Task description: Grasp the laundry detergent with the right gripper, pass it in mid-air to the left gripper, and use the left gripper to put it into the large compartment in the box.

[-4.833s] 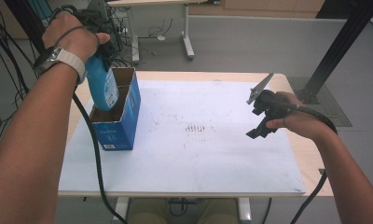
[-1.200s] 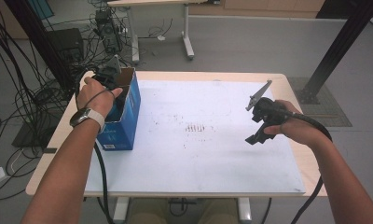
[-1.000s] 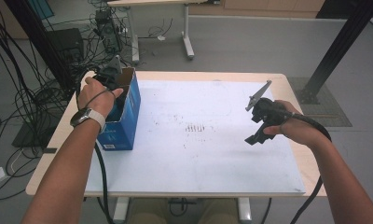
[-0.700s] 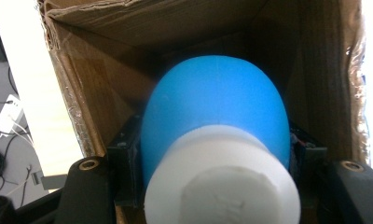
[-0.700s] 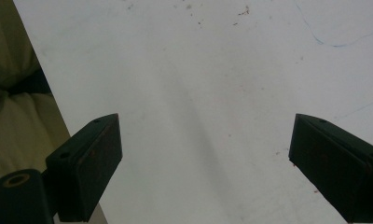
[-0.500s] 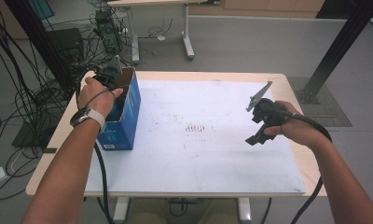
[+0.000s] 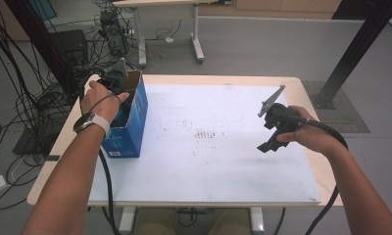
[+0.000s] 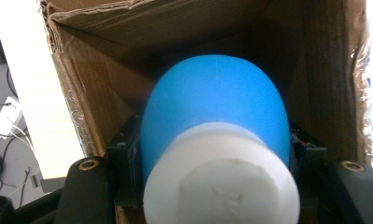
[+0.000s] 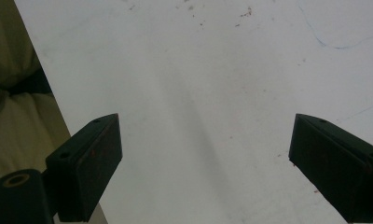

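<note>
Presently on my bench [image 7: 302, 88]: one open blue cardboard box [image 7: 133, 122] with brown inside walls, standing upright near the left edge of a white sheet [image 7: 208, 156]. One blue plastic bottle with a white screw cap [image 8: 217, 126], down inside the box, cap toward the camera. My left tongs [image 7: 116, 90] reach into the box mouth, clamped on the bottle at its sides. My right tongs [image 9: 203, 163] hang above the white sheet at the right, jaws wide apart, nothing between them.
</note>
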`<state>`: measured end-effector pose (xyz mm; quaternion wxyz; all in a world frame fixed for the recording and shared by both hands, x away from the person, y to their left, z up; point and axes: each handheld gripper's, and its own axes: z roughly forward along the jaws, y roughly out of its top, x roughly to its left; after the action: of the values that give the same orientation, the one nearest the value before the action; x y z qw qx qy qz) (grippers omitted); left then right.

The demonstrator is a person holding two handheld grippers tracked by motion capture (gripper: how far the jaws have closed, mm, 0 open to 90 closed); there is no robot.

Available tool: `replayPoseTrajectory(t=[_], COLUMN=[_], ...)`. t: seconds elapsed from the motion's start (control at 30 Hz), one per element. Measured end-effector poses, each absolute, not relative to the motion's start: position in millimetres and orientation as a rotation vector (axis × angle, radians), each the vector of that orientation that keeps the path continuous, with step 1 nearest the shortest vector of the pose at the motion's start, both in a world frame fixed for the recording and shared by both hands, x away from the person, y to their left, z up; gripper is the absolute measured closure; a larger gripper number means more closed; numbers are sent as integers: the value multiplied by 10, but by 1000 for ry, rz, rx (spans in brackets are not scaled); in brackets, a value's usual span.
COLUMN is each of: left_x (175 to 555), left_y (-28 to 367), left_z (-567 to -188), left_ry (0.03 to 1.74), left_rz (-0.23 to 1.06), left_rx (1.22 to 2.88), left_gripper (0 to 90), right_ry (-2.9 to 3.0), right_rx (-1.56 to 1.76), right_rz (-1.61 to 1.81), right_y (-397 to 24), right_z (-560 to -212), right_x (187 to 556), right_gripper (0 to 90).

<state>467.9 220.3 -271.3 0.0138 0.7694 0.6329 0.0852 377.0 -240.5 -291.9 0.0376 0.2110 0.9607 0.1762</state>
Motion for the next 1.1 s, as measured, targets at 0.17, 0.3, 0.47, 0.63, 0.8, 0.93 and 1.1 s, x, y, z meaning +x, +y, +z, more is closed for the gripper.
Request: replayPoseTrajectory(t=[0.17,0.3,0.47,0.63,0.8,0.93,1.1], left_x=[4683,4683,4683,4683,4686,4688,4687], left_y=[2208,2212,2213,2216,2214,2219,2221], left_z=[-2714,-2715,-2715,-2717,-2720,-2718,-2717], left_ry=[1972,1972,1971,1969,1967,1970,1970], left_rz=[263,265,265,267,270,267,266], left_rx=[2395,2393,2393,2393,2389,2390,2390], left_gripper=[370,370,370,369,368,369,369], right_ry=[2946,2947,2947,2946,2947,2946,2948], right_rx=[649,652,652,649,649,651,651], right_rz=[541,539,541,543,543,541,540], right_y=[-2415,-2419,-2408,-2405,-2400,-2402,-2395], right_z=[-2914,-2917,-2919,-2918,-2922,-2920,-2926], right_x=[3765,3766,3765,3770,3771,3774,3778], right_gripper=[95,95,95,95,95,95,95])
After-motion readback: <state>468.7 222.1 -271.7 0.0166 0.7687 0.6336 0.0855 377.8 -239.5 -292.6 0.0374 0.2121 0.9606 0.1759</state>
